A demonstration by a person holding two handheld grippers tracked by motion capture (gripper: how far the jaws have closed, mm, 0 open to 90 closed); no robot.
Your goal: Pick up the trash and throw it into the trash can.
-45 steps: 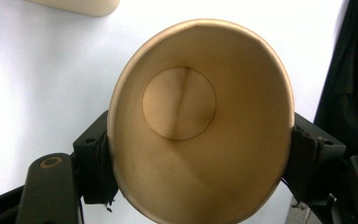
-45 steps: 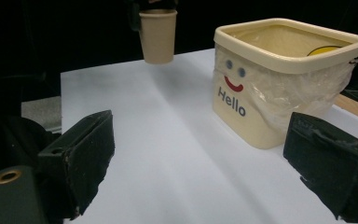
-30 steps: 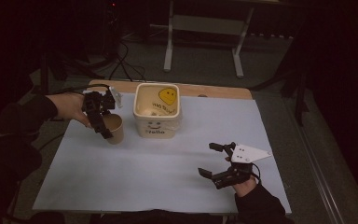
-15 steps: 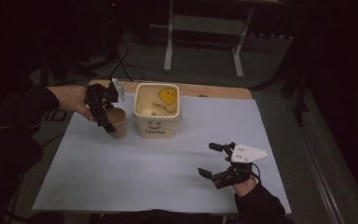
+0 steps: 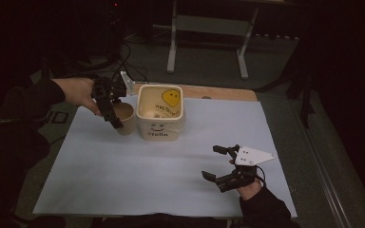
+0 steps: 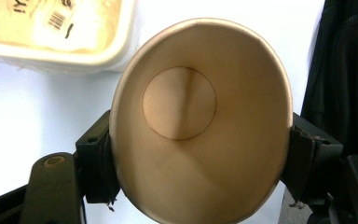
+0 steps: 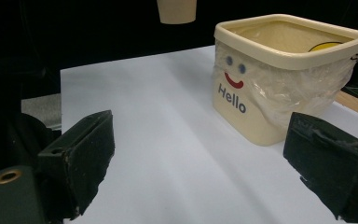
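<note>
Paper cup [image 5: 125, 118], beside cream tub [image 5: 160, 114]

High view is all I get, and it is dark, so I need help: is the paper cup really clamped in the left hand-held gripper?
Observer: Yes. In the left gripper view both pads press the paper cup from its two sides, and the rim is squeezed oval.
Operator: Anything inside the cup?
Observer: No, its round bottom is bare.
Operator: What is printed on the cream tub's front?
Observer: The right gripper view shows the cream tub with two blue eyes, a red smile and the word Hello.
Operator: And the right hand-held gripper?
Observer: The right hand-held gripper has its jaws wide apart, nothing between them.
</note>
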